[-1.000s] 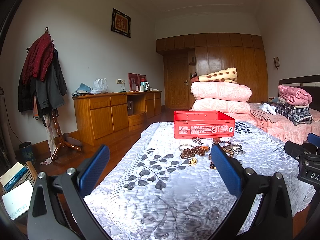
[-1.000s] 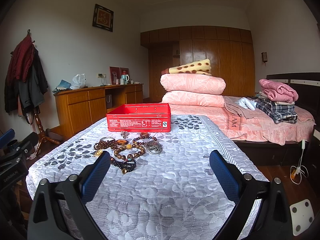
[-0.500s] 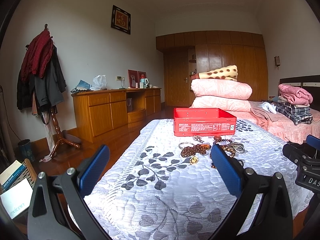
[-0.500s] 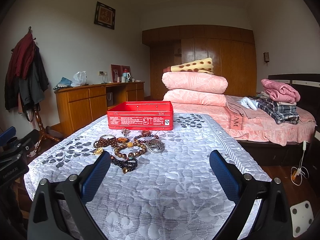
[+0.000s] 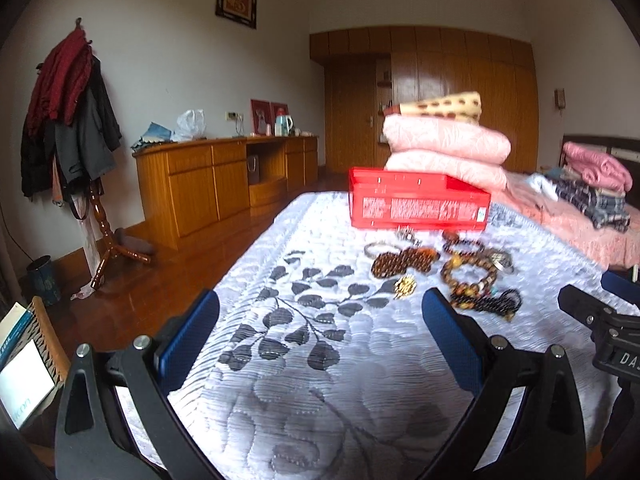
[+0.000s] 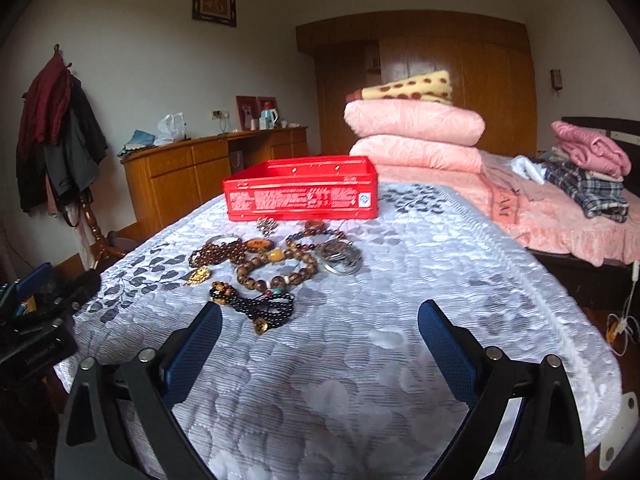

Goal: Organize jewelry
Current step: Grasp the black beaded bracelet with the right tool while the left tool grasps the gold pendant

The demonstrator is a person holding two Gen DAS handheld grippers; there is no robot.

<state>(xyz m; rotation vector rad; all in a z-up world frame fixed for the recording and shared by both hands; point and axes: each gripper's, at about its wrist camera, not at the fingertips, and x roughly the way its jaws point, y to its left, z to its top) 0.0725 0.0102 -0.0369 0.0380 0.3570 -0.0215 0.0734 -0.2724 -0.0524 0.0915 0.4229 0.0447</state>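
Closing in on the jewelry pile

Both grippers have dropped nearer the quilted mattress (image 6: 380,360) since a second ago. Left gripper (image 5: 320,334) spread, empty; right gripper (image 6: 320,334) spread, empty, nearest the black bead bracelet (image 6: 264,306). Bead bracelets (image 6: 276,266) lie loose in front of the red tin (image 6: 300,190). Nothing sorted yet; first pick looks imminent.

A box (image 6: 301,190) stands on the bed cover (image 6: 400,320), with the jewelry (image 6: 272,264) heaped just before it. Behind the box lie stacked quilts (image 6: 416,136). Folded clothes (image 6: 588,168) sit far right, a long cabinet (image 6: 192,176) left, a coat stand (image 6: 60,128) farther left
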